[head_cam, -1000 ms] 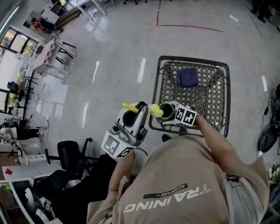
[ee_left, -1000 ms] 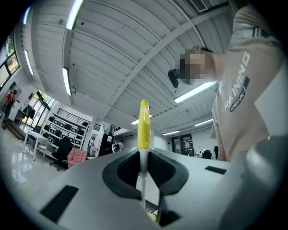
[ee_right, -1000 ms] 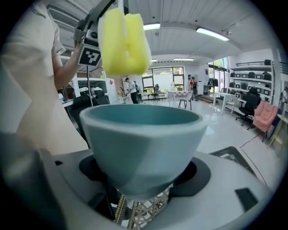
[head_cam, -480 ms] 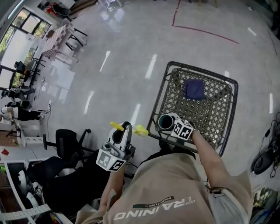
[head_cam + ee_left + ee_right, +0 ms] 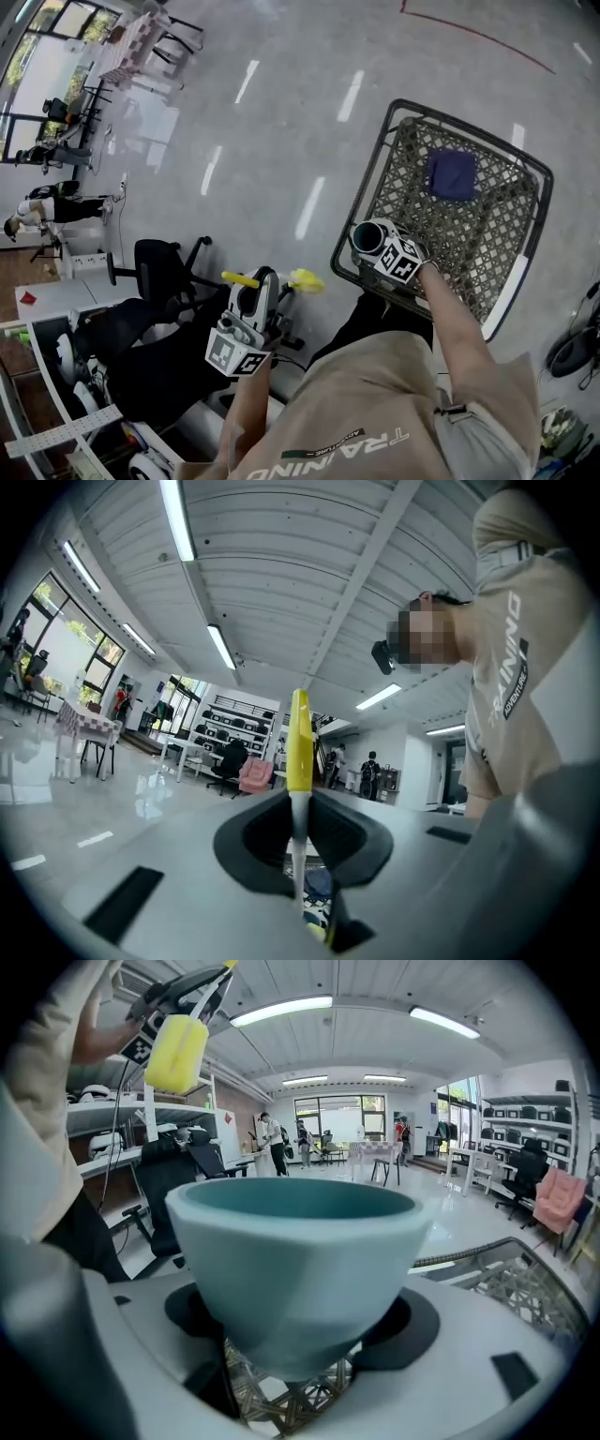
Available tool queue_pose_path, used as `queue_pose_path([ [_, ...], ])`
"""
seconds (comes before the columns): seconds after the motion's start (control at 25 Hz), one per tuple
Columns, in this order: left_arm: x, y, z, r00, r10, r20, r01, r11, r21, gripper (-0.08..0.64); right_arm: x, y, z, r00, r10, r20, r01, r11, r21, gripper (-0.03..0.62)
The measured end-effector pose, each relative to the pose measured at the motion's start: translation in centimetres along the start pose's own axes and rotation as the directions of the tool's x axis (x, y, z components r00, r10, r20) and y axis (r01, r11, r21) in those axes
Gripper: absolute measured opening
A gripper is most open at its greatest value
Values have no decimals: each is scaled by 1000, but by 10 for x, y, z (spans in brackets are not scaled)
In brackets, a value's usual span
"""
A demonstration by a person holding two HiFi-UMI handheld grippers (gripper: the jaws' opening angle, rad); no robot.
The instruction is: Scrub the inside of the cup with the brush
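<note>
In the head view my right gripper is shut on a teal cup, mouth up, over the near rim of a wire basket. My left gripper is shut on a brush with a yellow handle and a yellow sponge head; the head is well left of and below the cup, not touching it. The left gripper view has the brush handle pinched upright between the jaws of the left gripper. In the right gripper view the cup fills the right gripper, and the sponge head hangs at upper left.
A folded blue cloth lies in the wire basket. A black office chair stands left of the left gripper. Desks and equipment line the lower left. Glossy floor stretches beyond, with a red line at the top.
The sponge head was at the cup's rim one second ago. The left gripper has since carried the brush left and down, away from the cup. The right gripper keeps the cup over the basket rim.
</note>
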State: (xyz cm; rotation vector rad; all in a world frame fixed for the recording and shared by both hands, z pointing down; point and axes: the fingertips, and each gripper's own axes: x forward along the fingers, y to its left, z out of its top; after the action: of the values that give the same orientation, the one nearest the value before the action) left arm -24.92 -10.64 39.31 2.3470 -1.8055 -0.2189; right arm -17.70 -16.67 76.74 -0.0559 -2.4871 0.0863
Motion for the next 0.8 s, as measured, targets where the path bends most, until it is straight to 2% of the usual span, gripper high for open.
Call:
queue_pose_path([
  [0.24,13,9,-14,999,35,-15,-36,999,-13,41,26,-13,-11,1000,12,1,-12,1000,-1,388],
  [0.44,21,14,-25,998,39,-46,-40,999,-29,41,22,-12,-30,999,-34,28,35,999,-11,388],
  [0.56,27,19,-27,998,31,-49,-33,999,-38,41,25,-10,-46,999,-44,-27,43,999,-26,387],
  [0.8,38,19,-32,999,-18,-48,16,999,-30,41,23,-16,-78,988,-90,-127,93,995,17,387],
])
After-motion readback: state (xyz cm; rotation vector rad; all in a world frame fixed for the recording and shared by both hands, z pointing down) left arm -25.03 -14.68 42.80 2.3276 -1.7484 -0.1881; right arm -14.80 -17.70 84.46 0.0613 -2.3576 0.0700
